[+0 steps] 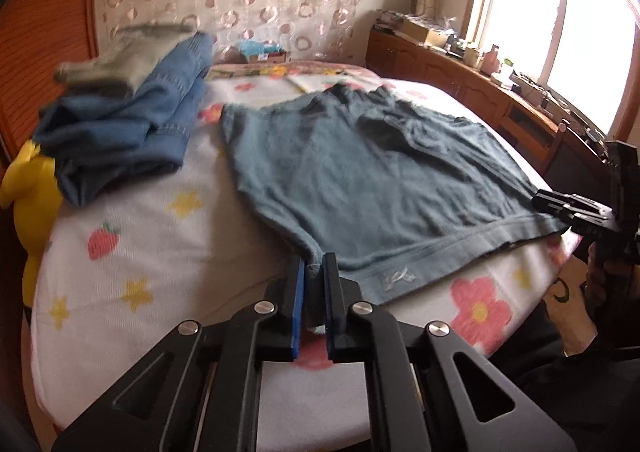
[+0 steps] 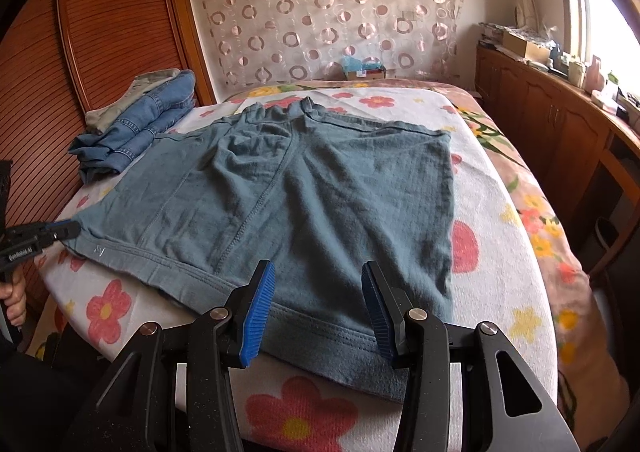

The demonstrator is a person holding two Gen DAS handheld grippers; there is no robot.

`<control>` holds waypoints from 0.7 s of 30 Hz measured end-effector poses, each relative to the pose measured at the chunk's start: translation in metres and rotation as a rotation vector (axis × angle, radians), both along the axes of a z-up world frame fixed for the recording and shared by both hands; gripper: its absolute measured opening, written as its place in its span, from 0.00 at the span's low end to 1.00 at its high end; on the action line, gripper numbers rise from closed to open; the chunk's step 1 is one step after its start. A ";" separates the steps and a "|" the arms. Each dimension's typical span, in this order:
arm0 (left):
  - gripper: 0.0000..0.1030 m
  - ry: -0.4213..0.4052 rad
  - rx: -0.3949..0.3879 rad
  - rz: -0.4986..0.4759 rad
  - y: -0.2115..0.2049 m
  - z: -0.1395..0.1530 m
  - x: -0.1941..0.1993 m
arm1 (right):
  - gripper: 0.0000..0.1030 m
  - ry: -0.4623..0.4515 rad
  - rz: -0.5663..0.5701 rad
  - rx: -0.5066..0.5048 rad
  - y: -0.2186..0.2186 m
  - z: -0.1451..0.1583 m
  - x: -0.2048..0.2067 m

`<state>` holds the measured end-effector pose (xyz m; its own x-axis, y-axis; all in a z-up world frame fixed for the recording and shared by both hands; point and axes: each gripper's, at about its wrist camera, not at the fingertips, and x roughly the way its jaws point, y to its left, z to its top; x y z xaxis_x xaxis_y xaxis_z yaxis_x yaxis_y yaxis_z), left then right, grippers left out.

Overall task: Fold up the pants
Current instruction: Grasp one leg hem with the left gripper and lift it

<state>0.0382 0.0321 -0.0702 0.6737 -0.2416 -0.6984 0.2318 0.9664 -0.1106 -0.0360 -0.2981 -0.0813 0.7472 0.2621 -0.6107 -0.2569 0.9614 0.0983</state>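
Observation:
Teal-grey pants (image 1: 360,180) lie spread flat on the flowered bed sheet (image 1: 132,252), elastic waist at the far end and hem toward me. My left gripper (image 1: 314,264) is shut on the near left corner of the hem, with a fold of cloth pinched between its blue pads. The right wrist view shows that same gripper (image 2: 72,229) at the left corner of the pants (image 2: 300,192). My right gripper (image 2: 318,266) stands open over the near right part of the hem. Its pads (image 2: 260,304) sit apart on either side of the cloth and do not press it. The left wrist view has the right gripper (image 1: 544,202) at the right corner.
A pile of folded blue jeans (image 2: 148,120) with a grey garment on top lies at the bed's far left. A yellow plush toy (image 1: 28,188) sits at the left edge. A ribbed wooden wardrobe (image 2: 100,32) stands left, a cluttered low cabinet (image 2: 560,132) right under the window.

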 end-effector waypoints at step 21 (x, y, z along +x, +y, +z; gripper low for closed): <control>0.08 -0.094 0.037 -0.303 -0.148 0.065 0.055 | 0.45 -0.012 -0.053 0.061 -0.027 -0.006 -0.020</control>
